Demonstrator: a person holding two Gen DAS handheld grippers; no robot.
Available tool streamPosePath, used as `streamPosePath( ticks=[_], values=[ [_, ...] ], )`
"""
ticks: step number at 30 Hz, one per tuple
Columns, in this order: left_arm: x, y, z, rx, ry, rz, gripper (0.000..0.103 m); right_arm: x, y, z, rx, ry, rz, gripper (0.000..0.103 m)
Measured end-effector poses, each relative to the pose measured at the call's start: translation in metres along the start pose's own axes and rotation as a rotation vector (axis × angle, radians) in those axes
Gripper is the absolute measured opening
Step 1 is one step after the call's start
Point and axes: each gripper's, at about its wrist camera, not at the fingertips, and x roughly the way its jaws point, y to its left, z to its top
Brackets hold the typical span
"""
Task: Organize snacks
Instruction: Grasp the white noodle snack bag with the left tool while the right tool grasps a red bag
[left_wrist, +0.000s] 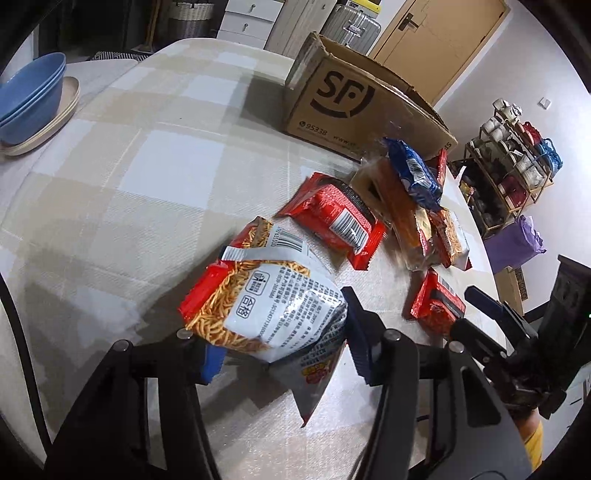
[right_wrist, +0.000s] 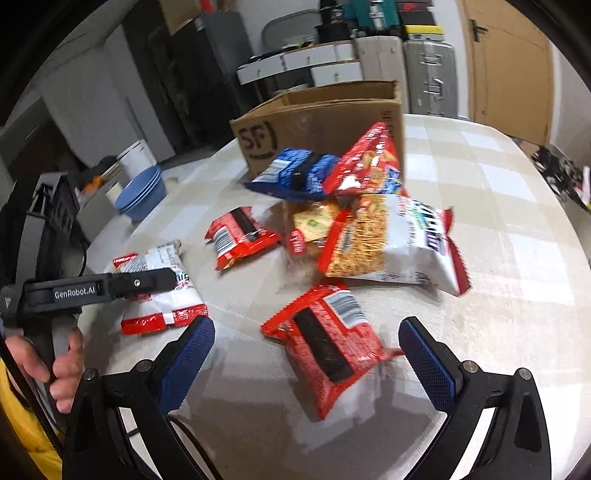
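My left gripper (left_wrist: 282, 350) is shut on a white-and-red noodle snack bag (left_wrist: 266, 295), holding it just above the table; it also shows in the right wrist view (right_wrist: 162, 288). My right gripper (right_wrist: 306, 354) is open, its blue pads either side of a red snack packet (right_wrist: 328, 343) lying on the table. An open SF cardboard box (left_wrist: 354, 107) stands at the far side. In front of it lie a blue packet (right_wrist: 295, 173), red packets (right_wrist: 240, 236) and a larger noodle bag (right_wrist: 388, 243).
Stacked blue bowls (left_wrist: 29, 96) on beige plates sit at the table's far left edge. A checked cloth (left_wrist: 147, 184) covers the round table. A shelf with cups (left_wrist: 513, 155) and a purple bag (left_wrist: 517, 240) stand beyond the right edge.
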Motion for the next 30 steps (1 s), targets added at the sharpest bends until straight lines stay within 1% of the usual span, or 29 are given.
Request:
streamPosePath(
  ticks=[2,6,7,9,10,12,15,16,17,19,21,25,30],
  values=[
    [0.001,0.003,-0.003,-0.005,0.000,-0.003,0.052,0.004,0.001,0.002,-0.012,0.003,-0.003,0.102],
    [0.000,0.005,-0.004,-0.006,-0.003,-0.011,0.052,0.016,0.000,0.005,-0.030,0.036,-0.036,0.102],
    [0.000,0.005,-0.005,-0.005,-0.003,-0.013,0.052,0.019,-0.001,0.005,-0.032,0.046,-0.041,0.100],
    [0.000,0.005,-0.004,-0.007,-0.002,-0.015,0.052,0.025,-0.004,0.005,-0.032,0.071,-0.046,0.083],
    [0.000,0.006,-0.004,-0.008,-0.002,-0.015,0.052,0.028,-0.005,0.005,-0.030,0.086,-0.041,0.070],
    [0.000,0.006,-0.005,-0.010,0.000,-0.015,0.052,0.030,-0.005,0.004,-0.032,0.084,-0.045,0.069],
    [-0.002,0.005,-0.005,-0.005,0.000,-0.014,0.052,0.032,0.000,0.002,-0.064,0.091,-0.069,0.064],
    [-0.002,0.004,-0.005,-0.003,0.000,-0.014,0.052,0.033,0.004,0.000,-0.079,0.091,-0.081,0.061],
    [-0.002,0.003,-0.005,-0.001,-0.001,-0.014,0.052,0.033,0.007,-0.002,-0.091,0.090,-0.089,0.055],
    [-0.003,0.002,-0.006,0.002,-0.002,-0.014,0.052,0.032,0.012,-0.005,-0.118,0.089,-0.105,0.049],
    [-0.004,0.001,-0.006,0.006,-0.004,-0.013,0.052,0.033,0.016,-0.006,-0.136,0.088,-0.116,0.047],
    [-0.004,0.001,-0.007,0.009,-0.002,-0.009,0.052,0.031,0.019,-0.008,-0.140,0.082,-0.113,0.046],
    [-0.006,0.001,-0.007,0.006,0.001,-0.016,0.051,0.026,0.020,-0.009,-0.115,0.055,-0.096,0.046]
  ],
)
